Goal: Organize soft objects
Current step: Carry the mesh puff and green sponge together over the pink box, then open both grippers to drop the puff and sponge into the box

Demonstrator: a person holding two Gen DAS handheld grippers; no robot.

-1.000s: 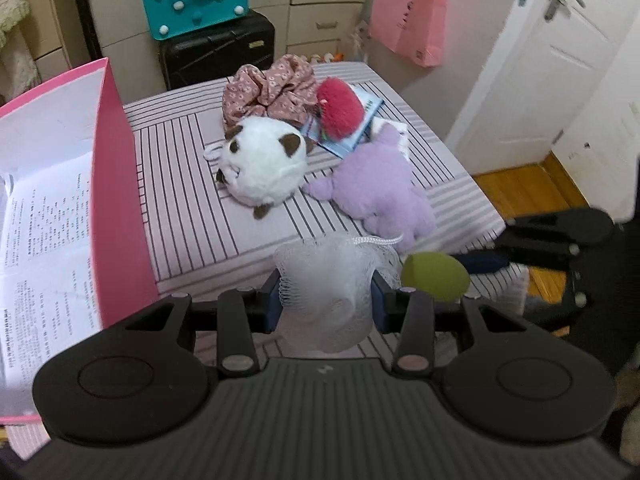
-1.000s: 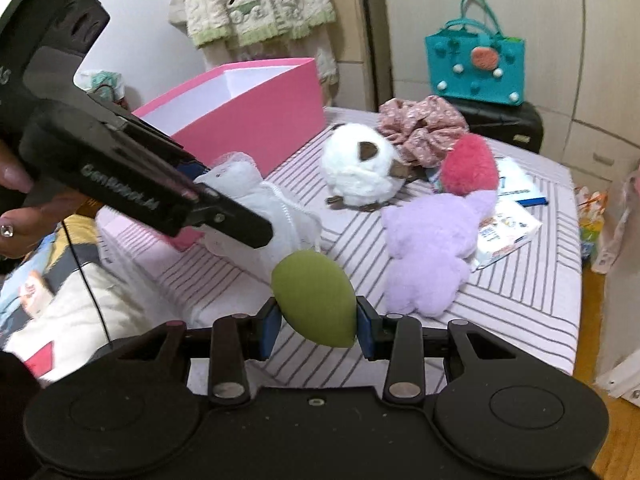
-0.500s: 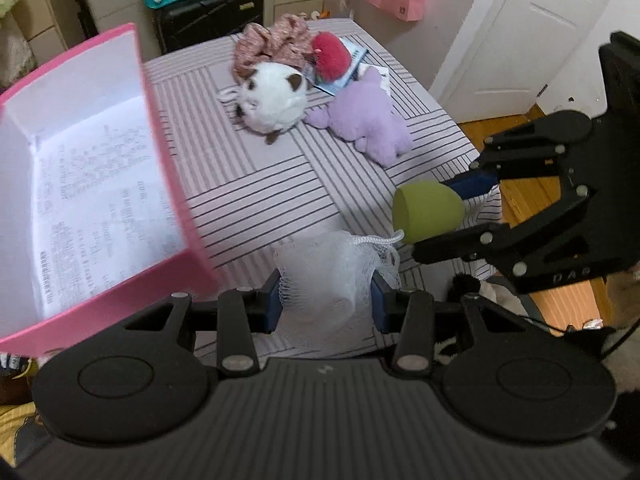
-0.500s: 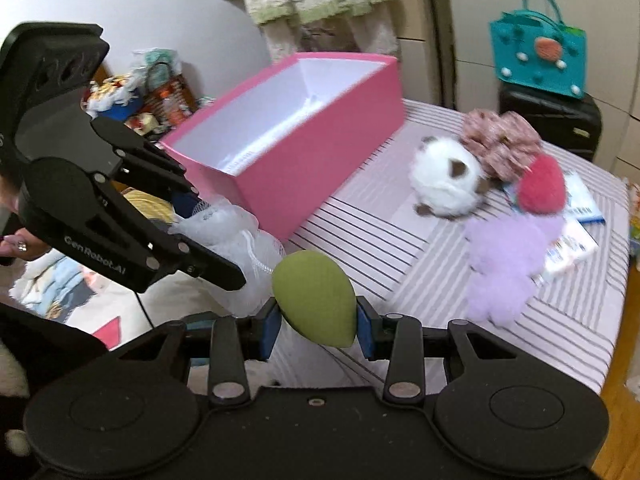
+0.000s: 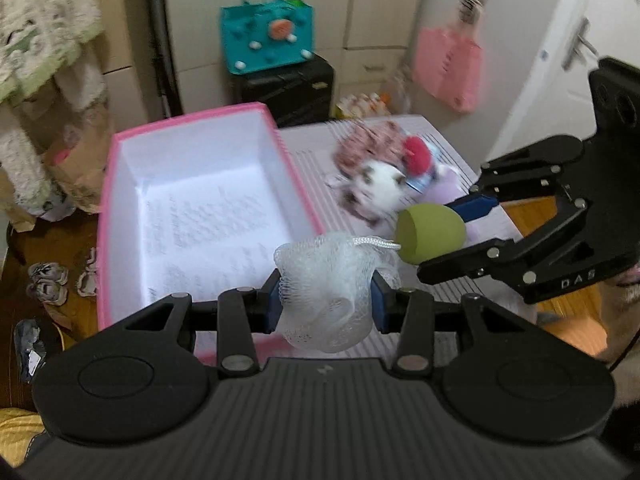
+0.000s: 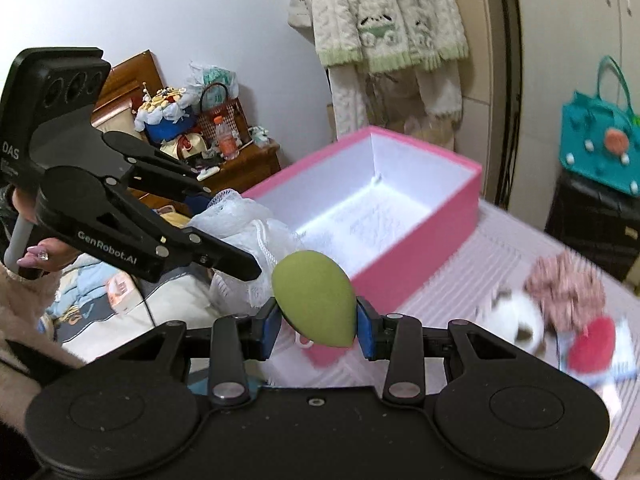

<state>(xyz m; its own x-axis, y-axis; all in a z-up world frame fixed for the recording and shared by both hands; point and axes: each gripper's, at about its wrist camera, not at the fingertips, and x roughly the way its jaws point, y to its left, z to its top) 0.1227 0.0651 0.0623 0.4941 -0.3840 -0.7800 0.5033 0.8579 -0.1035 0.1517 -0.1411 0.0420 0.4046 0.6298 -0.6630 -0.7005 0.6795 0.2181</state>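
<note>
You hold a white mesh bath pouf (image 5: 328,300) between blue pads (image 5: 274,306), and an olive-green sponge (image 6: 314,304). The box (image 5: 112,216) is pink outside, white inside. The surface (image 5: 452,152) has thin dark stripes on pale lilac. The scrunchie (image 6: 568,288) is pink floral, the plush (image 6: 516,320) white with brown patches.

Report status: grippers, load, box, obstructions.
Left gripper shut on mesh pouf. Right gripper shut on green sponge. Pink box open, nothing blocking.
</note>
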